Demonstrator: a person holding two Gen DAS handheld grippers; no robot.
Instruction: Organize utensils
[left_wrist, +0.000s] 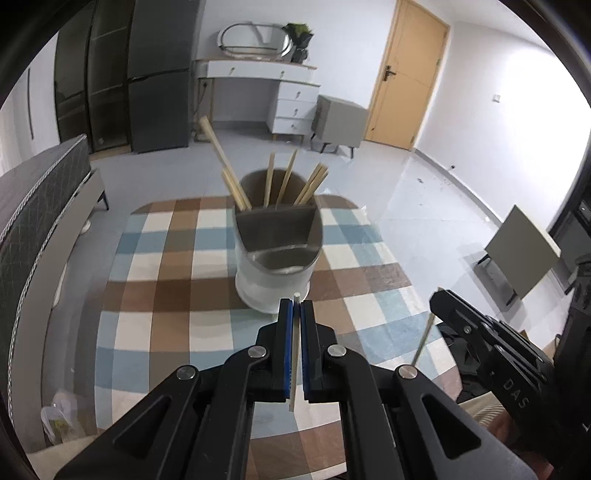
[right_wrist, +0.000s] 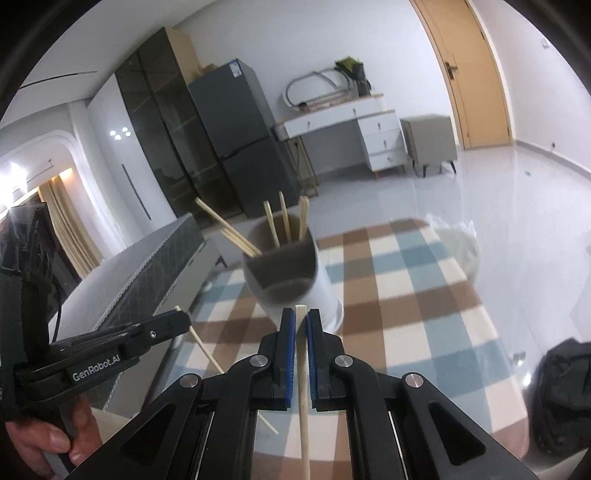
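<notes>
A white utensil holder with a dark divided insert stands on the checked tablecloth; several wooden chopsticks lean in its far compartment. My left gripper is shut on a pale chopstick, just in front of the holder. My right gripper is shut on a wooden chopstick, close to the holder. In the left wrist view the right gripper is at the right with its chopstick. In the right wrist view the left gripper is at the left with its chopstick.
The round table stands in a room with a grey bench at the left, a fridge, a white dresser and a door behind. A dark bag lies on the floor at the right.
</notes>
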